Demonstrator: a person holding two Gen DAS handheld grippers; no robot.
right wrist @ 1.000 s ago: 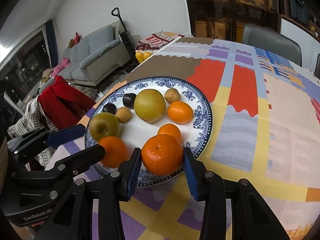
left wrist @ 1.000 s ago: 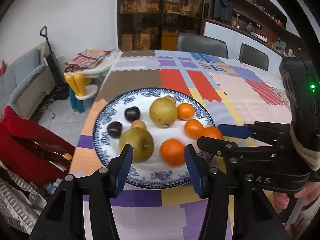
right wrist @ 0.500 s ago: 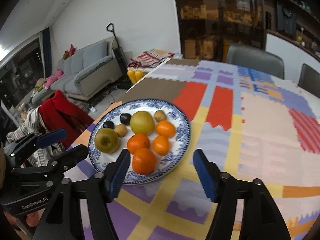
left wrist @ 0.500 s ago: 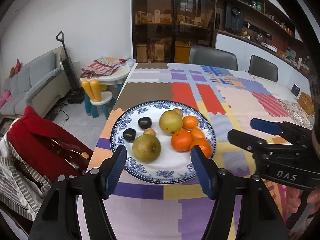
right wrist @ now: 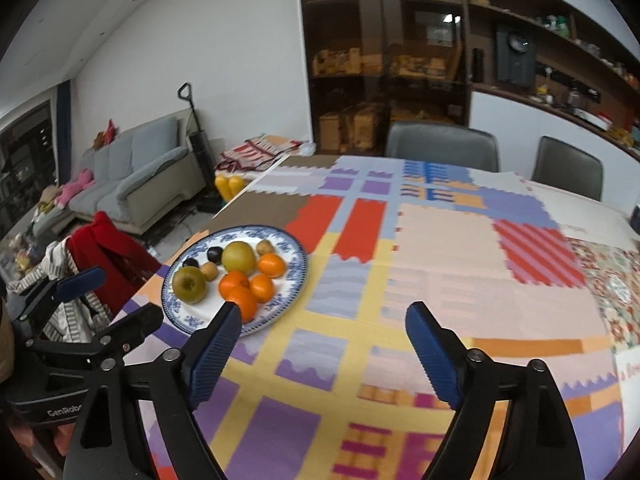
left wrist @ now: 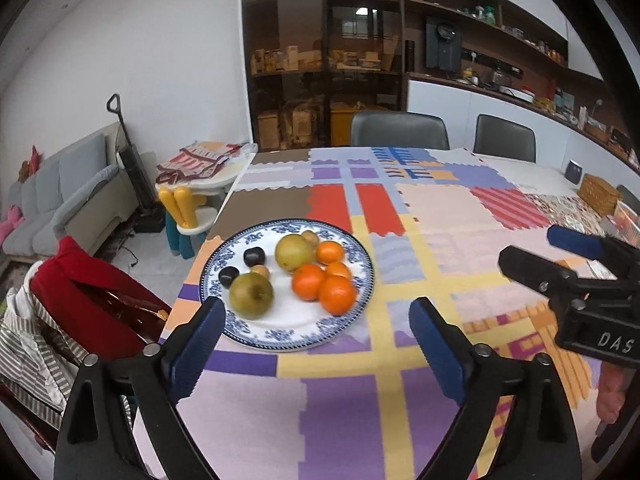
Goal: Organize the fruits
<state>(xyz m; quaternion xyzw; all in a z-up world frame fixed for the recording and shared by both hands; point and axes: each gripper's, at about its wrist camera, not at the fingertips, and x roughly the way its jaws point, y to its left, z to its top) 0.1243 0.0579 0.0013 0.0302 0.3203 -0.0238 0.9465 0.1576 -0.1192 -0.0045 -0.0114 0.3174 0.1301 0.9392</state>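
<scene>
Both your left gripper [left wrist: 312, 340] and right gripper [right wrist: 322, 344] are opening, empty. Ahead of them, all the fruit [left wrist: 306, 276] sits grouped on the plate [left wrist: 280, 336]; sorting looks nearly finished.

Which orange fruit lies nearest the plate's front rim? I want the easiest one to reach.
The biggest orange, at the front of the cluster on the plate; the other three sit behind it, farther in.

"DAS" marks the right hand-held gripper [left wrist: 576, 280]; "GenRobo" the left hand-held gripper [right wrist: 116, 300].
</scene>
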